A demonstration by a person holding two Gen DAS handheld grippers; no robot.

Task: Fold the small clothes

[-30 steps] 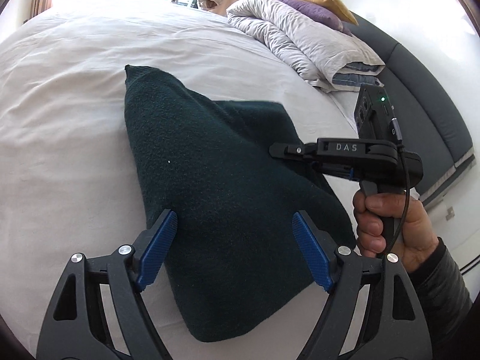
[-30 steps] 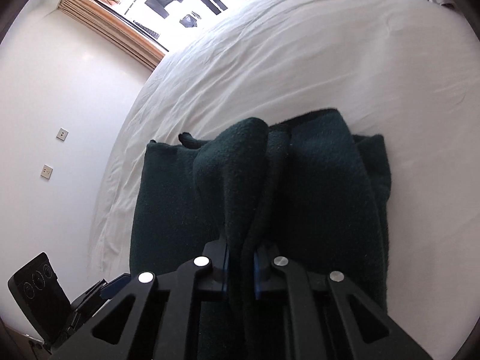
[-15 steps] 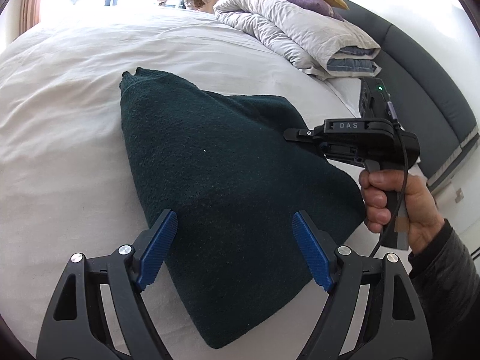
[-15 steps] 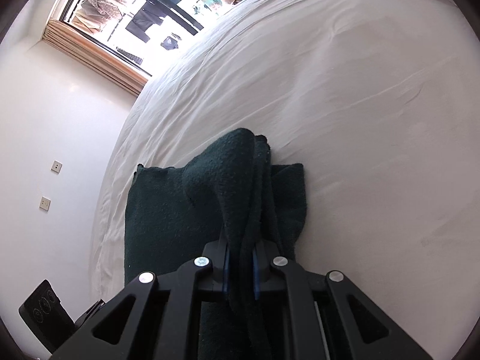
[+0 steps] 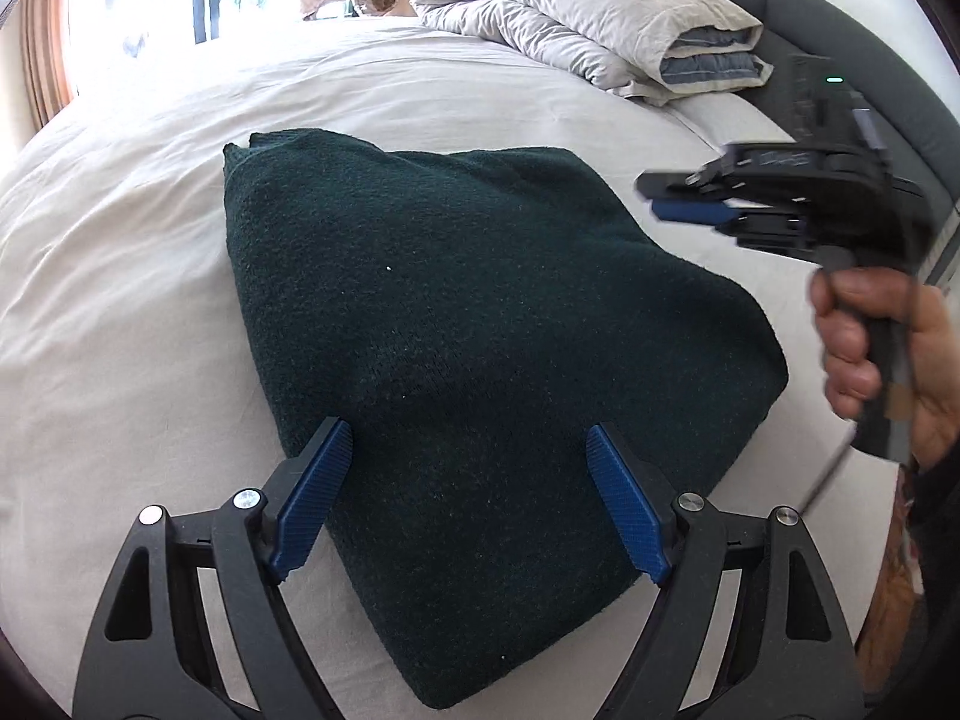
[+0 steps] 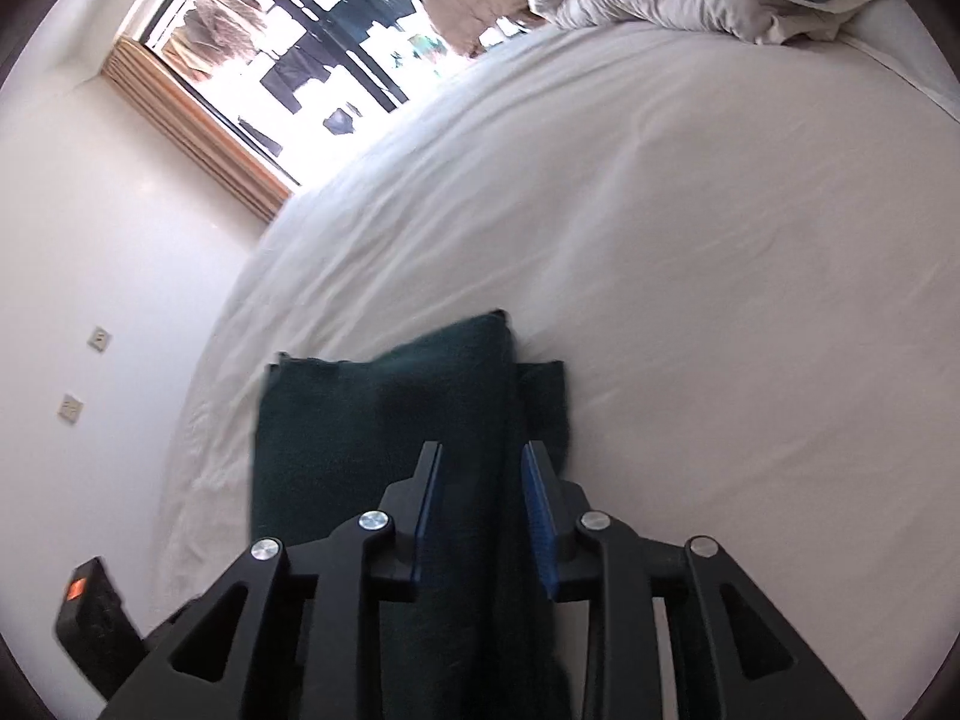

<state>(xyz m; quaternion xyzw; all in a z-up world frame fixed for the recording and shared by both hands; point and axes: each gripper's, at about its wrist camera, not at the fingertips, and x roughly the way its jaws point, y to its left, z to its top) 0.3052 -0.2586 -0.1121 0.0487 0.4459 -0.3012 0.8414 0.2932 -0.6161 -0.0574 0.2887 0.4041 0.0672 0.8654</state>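
Note:
A dark green fleece garment (image 5: 468, 324) lies folded on the white bed sheet (image 5: 120, 276). My left gripper (image 5: 465, 501) is open, its blue pads spread above the garment's near edge, holding nothing. My right gripper (image 5: 672, 204) shows at the right of the left wrist view, off the garment's right side and blurred by motion. In the right wrist view the right gripper (image 6: 480, 474) is open, its jaws apart with the garment (image 6: 390, 420) lying below and between them, not gripped.
A folded grey-white duvet (image 5: 576, 12) and pillows lie at the head of the bed. A dark upholstered headboard (image 5: 870, 18) runs along the right. A window (image 6: 312, 42) lies beyond the bed. The left gripper's black body (image 6: 90, 618) shows at lower left.
My right gripper has opened and let go of the garment's fold, then drawn back to the right. The garment now lies flat and folded. My left gripper stays open.

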